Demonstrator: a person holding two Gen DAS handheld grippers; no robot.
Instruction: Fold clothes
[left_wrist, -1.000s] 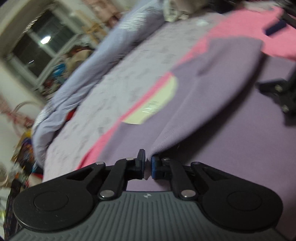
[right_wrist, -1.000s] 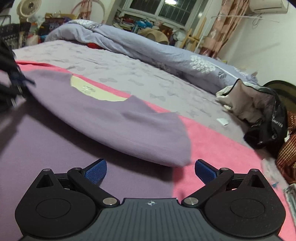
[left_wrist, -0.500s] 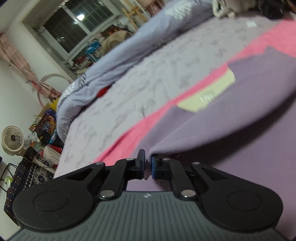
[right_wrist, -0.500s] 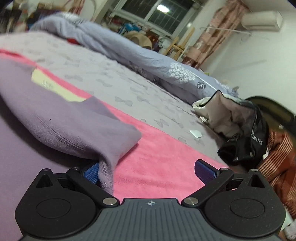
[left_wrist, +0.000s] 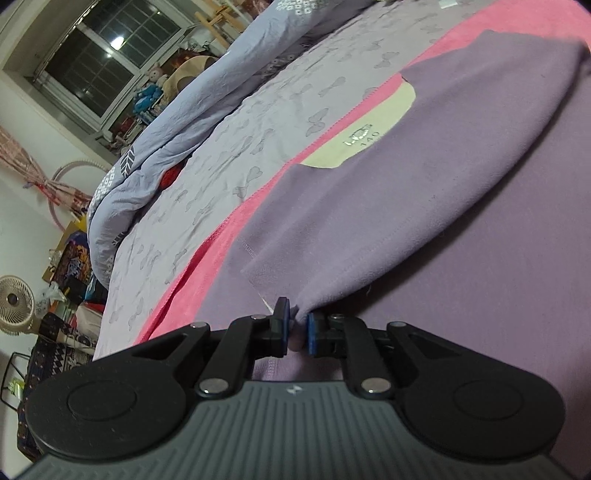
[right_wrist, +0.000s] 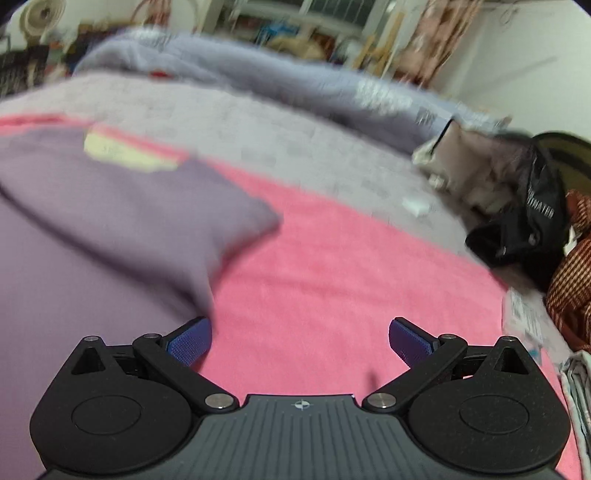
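The left gripper (left_wrist: 296, 328), low in the frame's centre, pinches a bunched edge of the purple garment (left_wrist: 424, 177) between its blue pads (left_wrist: 311, 332). The cloth looks light, soft and limp, so it should drape and sag from a 1-point hold; hems and corners seem the best places to grip. It lies across the pink towel (right_wrist: 332, 266) on the bed. The right gripper (right_wrist: 300, 338), tilted low over the towel, is spread wide and holds nothing, its left pad just beside the garment's folded corner.
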